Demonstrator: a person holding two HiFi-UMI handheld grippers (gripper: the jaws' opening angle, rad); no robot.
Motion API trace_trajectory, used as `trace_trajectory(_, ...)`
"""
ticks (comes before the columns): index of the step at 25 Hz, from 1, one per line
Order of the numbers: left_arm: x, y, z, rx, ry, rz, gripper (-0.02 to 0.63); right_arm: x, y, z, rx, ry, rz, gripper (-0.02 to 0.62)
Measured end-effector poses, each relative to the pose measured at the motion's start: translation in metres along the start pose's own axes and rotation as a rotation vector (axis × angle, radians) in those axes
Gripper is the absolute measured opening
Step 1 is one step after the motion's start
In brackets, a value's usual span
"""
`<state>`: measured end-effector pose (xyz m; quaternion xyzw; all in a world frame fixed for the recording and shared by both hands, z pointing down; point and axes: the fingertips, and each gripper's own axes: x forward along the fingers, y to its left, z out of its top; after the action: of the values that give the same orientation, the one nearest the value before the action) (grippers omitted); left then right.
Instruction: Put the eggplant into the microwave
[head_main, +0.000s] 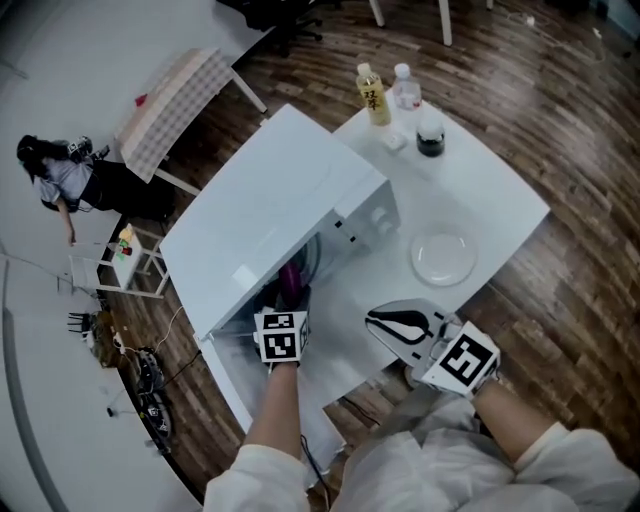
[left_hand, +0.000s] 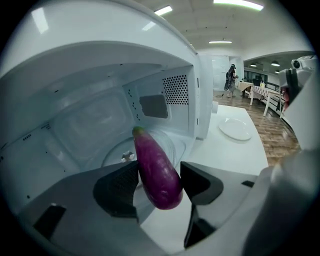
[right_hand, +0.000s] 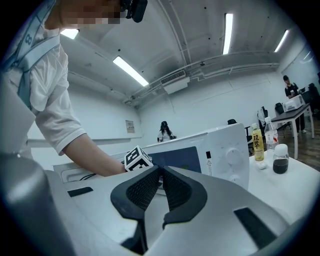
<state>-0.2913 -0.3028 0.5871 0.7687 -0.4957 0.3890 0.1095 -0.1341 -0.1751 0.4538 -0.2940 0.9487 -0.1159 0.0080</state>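
A purple eggplant (left_hand: 157, 172) hangs stem end forward between the jaws of my left gripper (left_hand: 159, 169), which is shut on it. It is inside the mouth of the open white microwave (left_hand: 75, 75), above the glass turntable (left_hand: 117, 152). In the head view the eggplant (head_main: 291, 280) and my left gripper (head_main: 290, 298) reach into the microwave (head_main: 290, 195) cavity. My right gripper (head_main: 380, 320) hovers to the right over the white table, shut and holding nothing. The right gripper view shows its pads meeting (right_hand: 160, 172), and the microwave's front panel (right_hand: 225, 155) stands beyond them.
A white plate (head_main: 444, 258) lies on the table (head_main: 500, 200) right of the microwave. Two bottles (head_main: 374, 95) and a dark jar (head_main: 430, 135) stand at the far corner. A person (head_main: 60, 180) stands far off at the left beside a checked table (head_main: 170, 105).
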Motion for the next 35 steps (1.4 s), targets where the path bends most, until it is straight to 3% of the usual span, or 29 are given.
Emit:
trace_trajectory(4,0.008,0.012,-0.001,0.029,0.026,0.020,0.261,-0.001,-0.002,0.000,0.006,-0.001,-0.015,0.038)
trace_trajectory(9,0.017,0.016,-0.010,0.005,0.051,0.027,0.261,-0.004,-0.005,0.000,0.020,0.000,-0.025,0.038)
trace_trajectory(14,0.019,0.021,-0.011,0.011,0.058,0.062,0.296,-0.006,-0.008,-0.001,0.028,0.007,-0.030,0.038)
trace_trajectory(35,-0.015,0.013,0.009,0.005,-0.024,0.114,0.301,-0.007,0.001,0.007,-0.005,0.026,0.031,0.038)
